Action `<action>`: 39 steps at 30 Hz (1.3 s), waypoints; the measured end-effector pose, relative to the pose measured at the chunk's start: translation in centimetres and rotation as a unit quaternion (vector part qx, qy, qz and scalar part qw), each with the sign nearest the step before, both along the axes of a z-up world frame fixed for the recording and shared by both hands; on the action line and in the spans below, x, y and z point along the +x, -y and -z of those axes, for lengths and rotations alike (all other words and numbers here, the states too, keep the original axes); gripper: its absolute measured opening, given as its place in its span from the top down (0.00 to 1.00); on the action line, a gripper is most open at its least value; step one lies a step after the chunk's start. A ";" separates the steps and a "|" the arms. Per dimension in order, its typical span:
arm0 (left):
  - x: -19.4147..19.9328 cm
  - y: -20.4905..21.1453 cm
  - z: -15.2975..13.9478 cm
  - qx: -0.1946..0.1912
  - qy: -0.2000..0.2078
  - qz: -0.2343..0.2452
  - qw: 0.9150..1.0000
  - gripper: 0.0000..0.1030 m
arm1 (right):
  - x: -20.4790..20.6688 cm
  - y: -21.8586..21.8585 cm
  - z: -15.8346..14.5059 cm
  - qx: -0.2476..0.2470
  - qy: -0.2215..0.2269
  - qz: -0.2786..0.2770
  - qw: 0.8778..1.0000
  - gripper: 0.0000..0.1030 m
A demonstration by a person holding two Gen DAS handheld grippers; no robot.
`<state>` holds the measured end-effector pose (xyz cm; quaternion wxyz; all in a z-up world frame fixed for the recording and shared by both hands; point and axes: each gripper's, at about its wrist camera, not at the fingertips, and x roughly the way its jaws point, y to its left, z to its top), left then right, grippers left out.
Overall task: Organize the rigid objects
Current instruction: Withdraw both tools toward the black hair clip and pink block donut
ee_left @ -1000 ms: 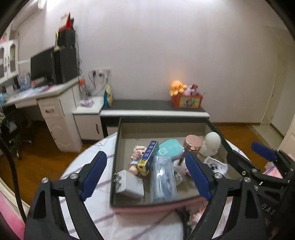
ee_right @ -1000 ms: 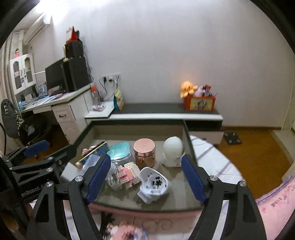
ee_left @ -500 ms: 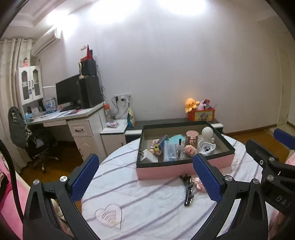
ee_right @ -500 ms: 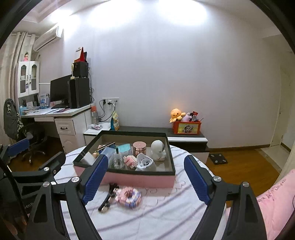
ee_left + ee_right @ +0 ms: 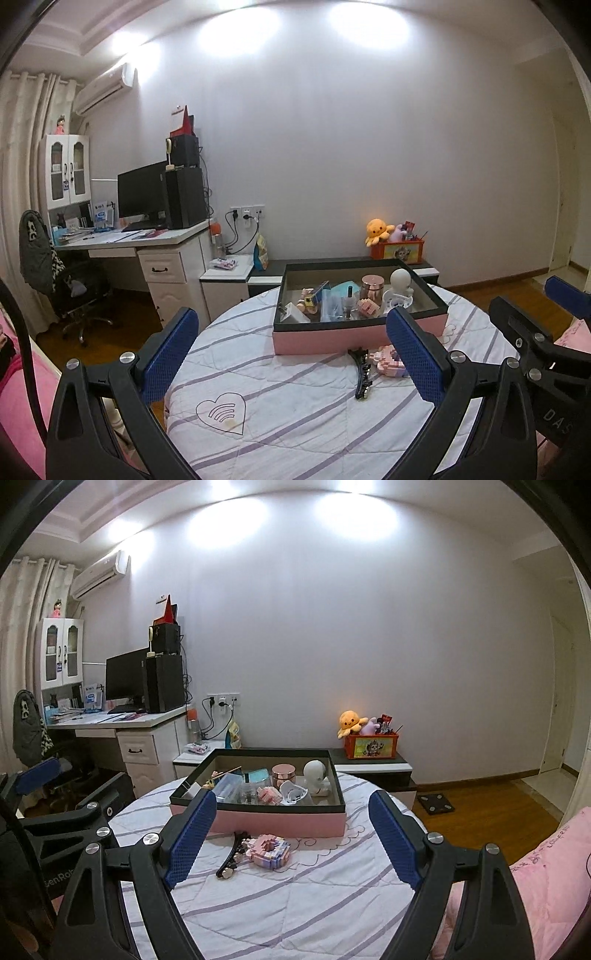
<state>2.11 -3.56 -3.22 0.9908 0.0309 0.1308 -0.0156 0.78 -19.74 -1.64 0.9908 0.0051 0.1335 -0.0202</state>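
Ahead of the right hand-held gripper (image 5: 291, 838) stands a box (image 5: 258, 818) on the round desk (image 5: 295, 893), holding a jar (image 5: 283, 773), a figurine (image 5: 317, 775) right of it and a block toy (image 5: 269, 795) nearer. Between box and hand-held gripper lie a hair clip (image 5: 231, 854) and, touching its right side, a block model (image 5: 269, 850). The left hand-held gripper (image 5: 291, 354) sits to the left.

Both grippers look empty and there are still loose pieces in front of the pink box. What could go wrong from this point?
1. The black hair clip lies touching the pink block toy; closing the right gripper on one may drag the other along.
2. The pink box is crowded: white figurine, rose-gold jar, small bottle. A dropped piece could topple something upright.
3. The left gripper hangs close beside the right, so they could collide.
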 end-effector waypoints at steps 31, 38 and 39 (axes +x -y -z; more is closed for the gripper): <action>2.0 -0.4 2.0 -0.009 -0.029 0.017 0.999 0.00 | 0.4 0.1 1.0 -0.006 -0.010 0.005 1.000 0.17; 5.1 -1.1 5.0 -0.030 -0.104 0.031 0.994 0.00 | 2.0 2.8 3.0 0.004 -0.040 0.032 0.999 0.17; 5.7 -1.0 5.5 -0.037 -0.118 0.039 0.992 0.00 | 2.2 3.1 3.3 0.006 -0.046 0.035 0.998 0.17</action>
